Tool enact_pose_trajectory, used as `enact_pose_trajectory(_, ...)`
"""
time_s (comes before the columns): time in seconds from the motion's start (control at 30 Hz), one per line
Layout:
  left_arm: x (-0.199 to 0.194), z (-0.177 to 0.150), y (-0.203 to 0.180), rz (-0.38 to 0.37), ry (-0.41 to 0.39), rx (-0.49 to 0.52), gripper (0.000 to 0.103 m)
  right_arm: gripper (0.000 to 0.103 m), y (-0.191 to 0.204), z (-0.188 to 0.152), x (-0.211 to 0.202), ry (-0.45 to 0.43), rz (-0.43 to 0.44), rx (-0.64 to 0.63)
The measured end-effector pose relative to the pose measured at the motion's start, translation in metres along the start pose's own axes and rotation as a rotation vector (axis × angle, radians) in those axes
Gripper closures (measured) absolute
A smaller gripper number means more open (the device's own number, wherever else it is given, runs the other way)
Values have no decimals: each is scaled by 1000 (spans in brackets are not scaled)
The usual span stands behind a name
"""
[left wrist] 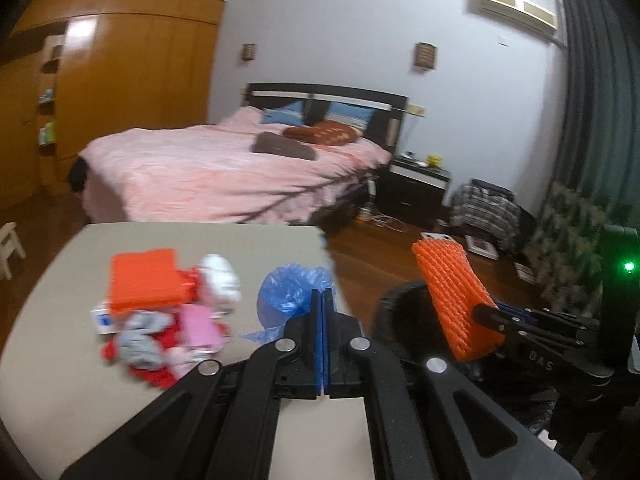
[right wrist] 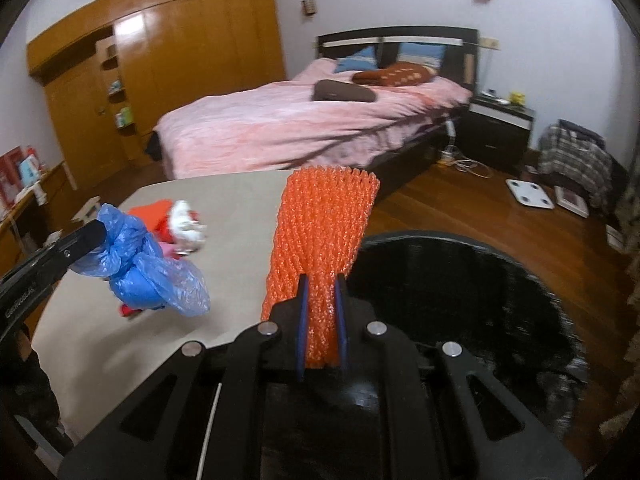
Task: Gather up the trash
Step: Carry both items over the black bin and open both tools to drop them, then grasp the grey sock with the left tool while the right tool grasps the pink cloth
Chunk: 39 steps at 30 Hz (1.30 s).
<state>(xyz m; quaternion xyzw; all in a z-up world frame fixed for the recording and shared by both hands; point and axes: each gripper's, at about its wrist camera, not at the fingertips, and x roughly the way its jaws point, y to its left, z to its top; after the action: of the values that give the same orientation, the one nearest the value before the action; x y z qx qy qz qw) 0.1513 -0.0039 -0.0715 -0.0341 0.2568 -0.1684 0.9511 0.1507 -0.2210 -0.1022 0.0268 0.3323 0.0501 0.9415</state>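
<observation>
My left gripper is shut on a crumpled blue plastic bag and holds it above the beige table; the bag also shows in the right wrist view. My right gripper is shut on an orange foam net sleeve, held upright at the rim of a black bin. The sleeve and bin also show in the left wrist view. A pile of trash lies on the table: orange, white, pink, grey and red pieces.
The table's right edge borders a wooden floor. A bed with a pink cover stands behind the table. A nightstand, a white scale and clothes are on the right. A wooden wardrobe fills the left wall.
</observation>
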Motion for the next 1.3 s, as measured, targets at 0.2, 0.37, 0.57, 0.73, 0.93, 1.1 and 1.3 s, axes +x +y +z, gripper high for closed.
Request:
enact_pose_trajectory(0.2,26,5,-47,-107,13,27,103,92,-42,-11,-10,-2,-92,42)
enact_pose_trajectory(0.37,49,5,-80,-184,36,40,103,91,-72,-20,-15,0,-153,82)
enact_pose_trajectory(0.57,75,-1,-106,-254,87,56,101,81,-92,-31,-16,14,-202,116)
enact_pose_trajectory(0.73,83,-7,-104,-246,115,44,60,55,-100,-37,-15,8,-228,130)
enact_pose_trajectory(0.93,74,-11,-78,-146,100,38,46,10,-93,-35,-19,-29,-249,118)
enact_pose_trajectory(1.1,56,-12,-44,-33,75,34,32,6,-74,-23,-15,-47,-209,101)
enact_pose_trajectory(1.3,29,-16,4,120,39,13,24,6,-30,-12,3,-46,-105,79)
